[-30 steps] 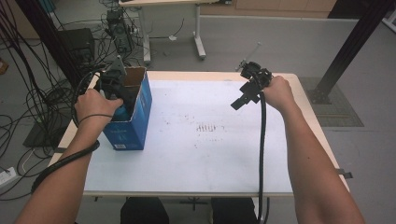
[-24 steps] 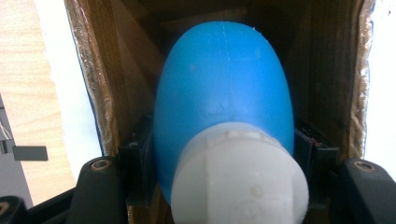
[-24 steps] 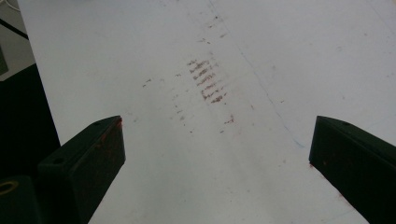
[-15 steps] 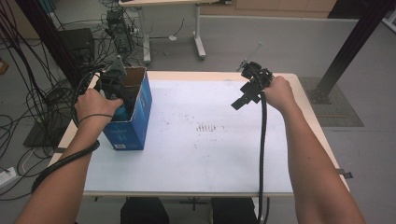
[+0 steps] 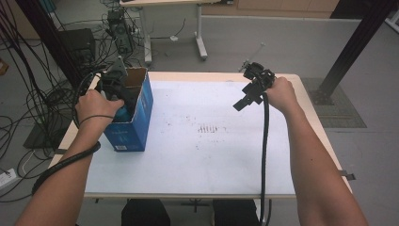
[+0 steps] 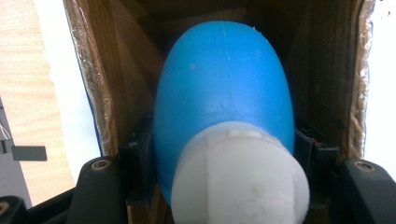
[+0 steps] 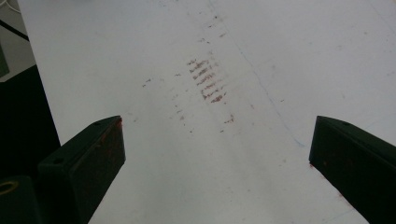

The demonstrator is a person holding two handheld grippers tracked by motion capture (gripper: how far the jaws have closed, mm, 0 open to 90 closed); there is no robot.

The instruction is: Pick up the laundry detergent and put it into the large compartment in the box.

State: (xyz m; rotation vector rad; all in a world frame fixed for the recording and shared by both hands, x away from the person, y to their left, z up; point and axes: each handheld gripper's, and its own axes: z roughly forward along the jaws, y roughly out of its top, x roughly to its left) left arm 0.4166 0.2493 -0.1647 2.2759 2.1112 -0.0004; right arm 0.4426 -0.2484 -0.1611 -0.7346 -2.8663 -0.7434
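Risk is sitting mainly at the left gripper (image 6: pixel 224 186), which is pinching a blue bottle (image 6: pixel 224 93) with a white cap (image 6: pixel 238 177) inside the open blue box (image 5: pixel 134 120) standing at the bench's (image 5: pixel 211 160) left edge. The bottle is filling most of the box's mouth, so a tilted lift is likely scraping the cardboard walls and dragging or tipping the light box off the edge. The smooth rounded body may be slipping between the pads. The right gripper (image 7: pixel 215 154) is hovering spread and empty above the stained bench, not steadying the box. White print on the box front is too small to read.
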